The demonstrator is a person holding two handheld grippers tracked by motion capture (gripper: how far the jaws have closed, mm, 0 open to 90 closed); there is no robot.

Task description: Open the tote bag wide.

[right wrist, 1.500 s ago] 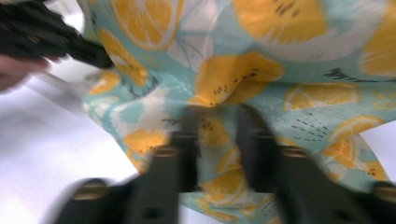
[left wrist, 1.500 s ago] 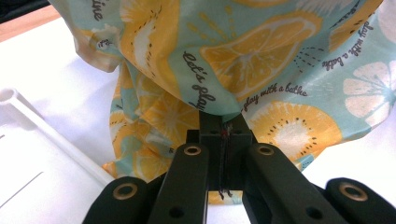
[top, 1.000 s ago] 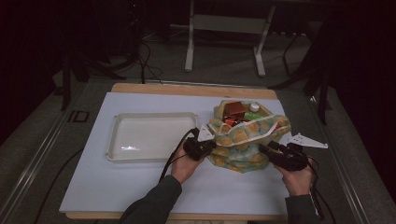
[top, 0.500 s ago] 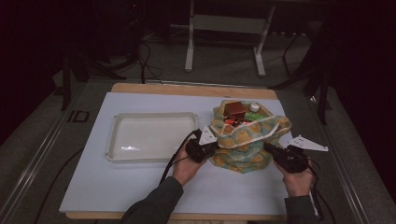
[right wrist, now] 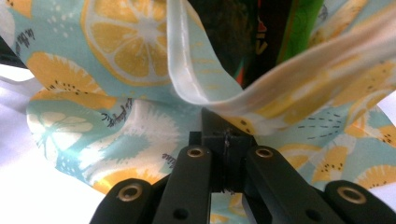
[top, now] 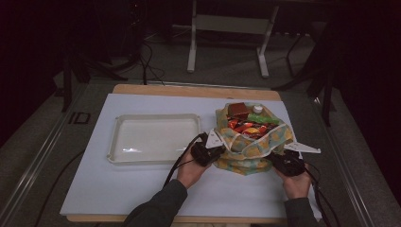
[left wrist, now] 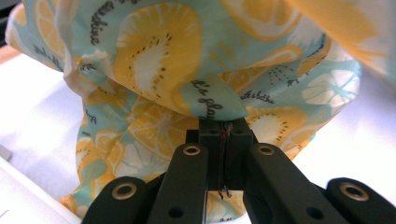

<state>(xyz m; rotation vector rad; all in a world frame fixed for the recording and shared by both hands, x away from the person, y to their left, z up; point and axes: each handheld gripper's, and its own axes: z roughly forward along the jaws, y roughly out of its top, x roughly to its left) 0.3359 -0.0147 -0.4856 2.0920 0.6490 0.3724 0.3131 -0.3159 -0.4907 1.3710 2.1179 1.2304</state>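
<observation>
A soft cloth bag printed with yellow citrus slices on pale blue [top: 250, 149] is seen on the right half of a white table [top: 118, 189], just right of a shallow cream plastic tray [top: 153, 138]. Its open mouth shows red, orange and green packets [top: 248, 124]. The left gripper [top: 218, 150] is closed tight on the bag's left edge, pinching fabric. The right gripper [top: 276, 158] is likewise closed on cloth at the bag's right rim.
</observation>
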